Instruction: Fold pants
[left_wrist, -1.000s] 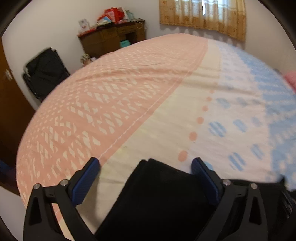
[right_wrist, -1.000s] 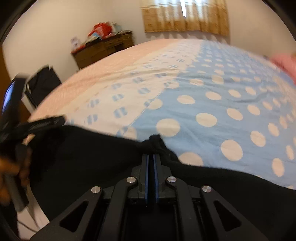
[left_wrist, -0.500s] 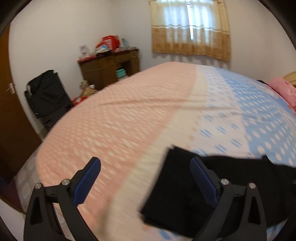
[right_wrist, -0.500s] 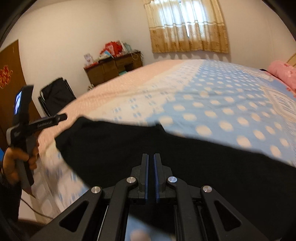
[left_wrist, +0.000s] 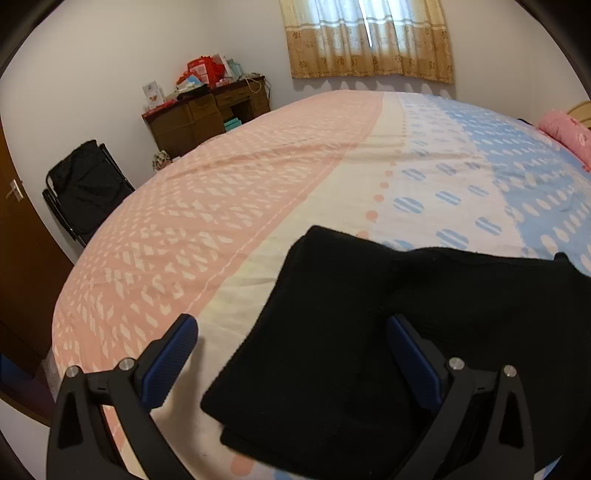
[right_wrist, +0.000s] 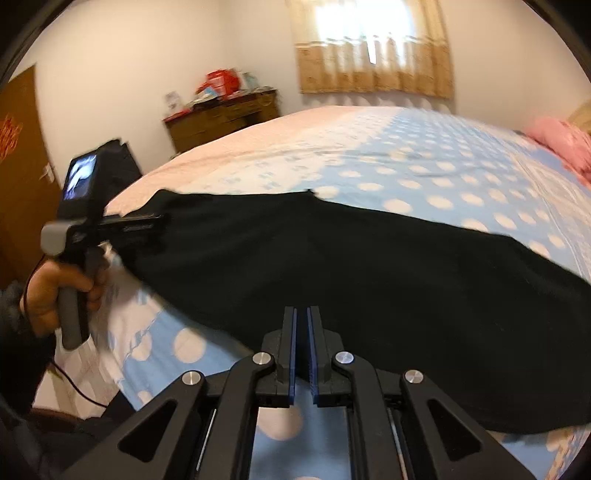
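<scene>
A: Black pants (left_wrist: 369, 332) lying flat on bed (left_wrist: 229, 206), near the front edge.
B: Left gripper (left_wrist: 291, 343) spread wide over the pants, grasping nothing.
A: Right gripper (right_wrist: 303, 343) pressed nearly closed, a thin gap showing, nothing pinched.
B: Dresser (left_wrist: 207, 114) against the far wall.

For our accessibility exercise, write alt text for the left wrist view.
Black pants, folded, lie flat on a bedspread of pink, cream and blue patterns, under the open left gripper. Behind the bed are a cluttered wooden desk and a curtained window.
</scene>
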